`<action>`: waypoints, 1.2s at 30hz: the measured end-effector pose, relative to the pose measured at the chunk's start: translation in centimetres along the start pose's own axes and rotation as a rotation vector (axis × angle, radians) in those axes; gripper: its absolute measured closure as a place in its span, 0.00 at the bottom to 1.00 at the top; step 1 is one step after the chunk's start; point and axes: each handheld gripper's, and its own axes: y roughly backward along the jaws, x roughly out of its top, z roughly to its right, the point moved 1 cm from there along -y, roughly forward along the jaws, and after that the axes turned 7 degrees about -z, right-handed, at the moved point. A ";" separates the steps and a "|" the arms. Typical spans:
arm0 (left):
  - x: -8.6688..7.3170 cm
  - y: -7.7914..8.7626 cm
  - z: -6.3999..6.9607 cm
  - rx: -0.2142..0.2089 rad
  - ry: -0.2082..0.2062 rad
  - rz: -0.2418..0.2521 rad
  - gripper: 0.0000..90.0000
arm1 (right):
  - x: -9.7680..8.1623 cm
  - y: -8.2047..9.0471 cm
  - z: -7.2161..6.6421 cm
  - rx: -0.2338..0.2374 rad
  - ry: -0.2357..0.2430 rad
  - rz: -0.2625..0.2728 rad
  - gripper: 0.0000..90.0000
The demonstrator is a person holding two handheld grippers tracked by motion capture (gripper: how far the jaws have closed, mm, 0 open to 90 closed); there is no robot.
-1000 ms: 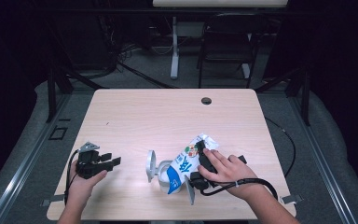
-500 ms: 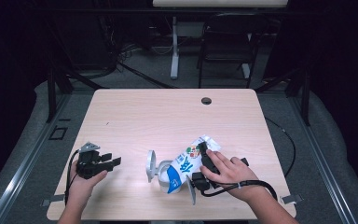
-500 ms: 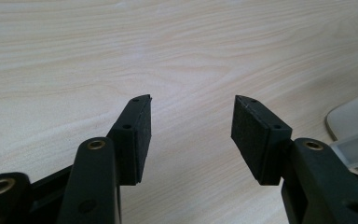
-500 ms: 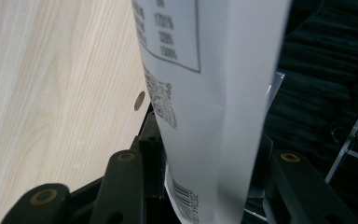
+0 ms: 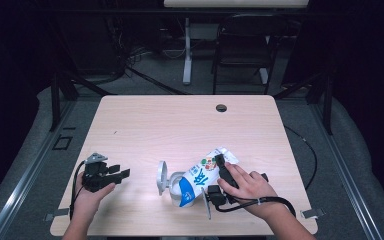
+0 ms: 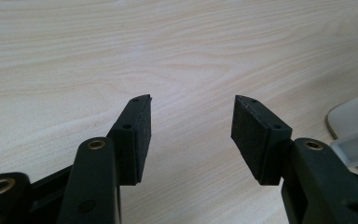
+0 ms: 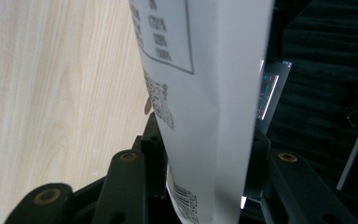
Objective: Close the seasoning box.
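Lying tilted on the table (image 5: pixel 145 125) toward five o'clock, the milk carton (image 5: pixel 198 179) leans into a small metal cup (image 5: pixel 172 181). Closing in, the right gripper (image 5: pixel 219 176) clamps the carton's upper end between both jaws, while the left gripper (image 5: pixel 121 173), at eight o'clock, gapes empty.

A blue-and-white printed pouch (image 5: pixel 200 180) lies tilted on its side, its sealed top end between the right gripper's fingers (image 7: pixel 154 154). Its lower end rests in a white lidded container (image 5: pixel 172 185) beyond the fingertips.
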 end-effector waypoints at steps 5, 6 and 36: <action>-0.1 -0.1 -0.1 0.002 0.006 0.008 0.53 | 0.0 0.1 -0.1 0.009 -0.021 -0.009 0.70; -0.1 -0.1 -0.1 0.004 0.007 0.007 0.53 | 0.0 0.1 0.0 0.018 -0.034 -0.010 0.71; -0.1 -0.2 -0.1 0.009 0.007 0.003 0.53 | -0.4 -0.1 -1.4 0.150 -0.338 0.041 0.74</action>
